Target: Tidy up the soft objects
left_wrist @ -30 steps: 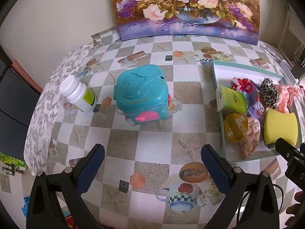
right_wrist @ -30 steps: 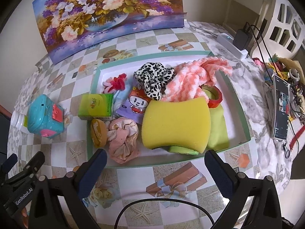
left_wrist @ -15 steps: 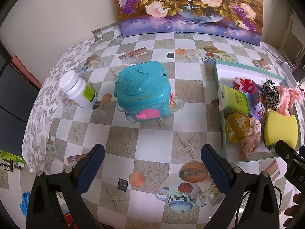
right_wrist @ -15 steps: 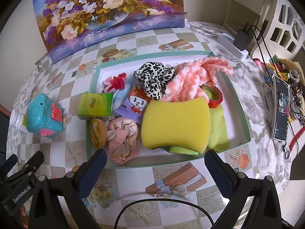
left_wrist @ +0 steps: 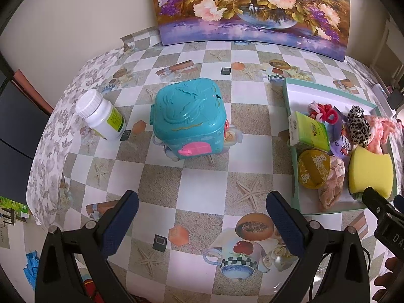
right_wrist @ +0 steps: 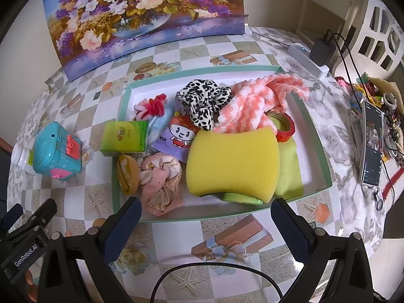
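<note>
Both hand-held grippers, left (left_wrist: 202, 217) and right (right_wrist: 205, 223), hang wide apart and empty. The yellow sponge (right_wrist: 233, 161), scrunchies and towel already fill the tray (right_wrist: 317, 136); little seems left.

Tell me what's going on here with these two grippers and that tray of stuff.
A person holds a gripper in each hand above a checkered table. Both the left gripper and the right gripper have jaws open and hold nothing. The right one faces a tray piled with a yellow sponge, a leopard scrunchie and a pink scrunchie. The left one faces a teal toy box.
</note>
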Action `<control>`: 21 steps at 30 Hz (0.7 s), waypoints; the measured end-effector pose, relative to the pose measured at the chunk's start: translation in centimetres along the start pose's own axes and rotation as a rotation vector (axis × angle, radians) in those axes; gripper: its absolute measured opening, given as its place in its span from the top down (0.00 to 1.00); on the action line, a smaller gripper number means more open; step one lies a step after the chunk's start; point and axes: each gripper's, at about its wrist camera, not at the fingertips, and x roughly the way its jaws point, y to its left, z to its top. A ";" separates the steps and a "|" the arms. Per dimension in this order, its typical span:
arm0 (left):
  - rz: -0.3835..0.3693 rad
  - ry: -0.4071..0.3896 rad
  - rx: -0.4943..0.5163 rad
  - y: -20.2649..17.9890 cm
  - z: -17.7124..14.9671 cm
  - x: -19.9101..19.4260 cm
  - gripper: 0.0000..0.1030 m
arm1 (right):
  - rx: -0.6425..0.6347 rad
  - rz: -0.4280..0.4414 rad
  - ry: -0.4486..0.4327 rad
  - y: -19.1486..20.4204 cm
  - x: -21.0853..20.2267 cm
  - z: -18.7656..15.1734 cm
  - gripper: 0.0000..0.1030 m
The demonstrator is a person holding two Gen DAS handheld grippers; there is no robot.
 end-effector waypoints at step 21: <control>-0.019 0.017 -0.026 0.3 -0.1 0.2 0.02 | -0.003 -0.003 0.006 -0.1 0.2 0.0 0.00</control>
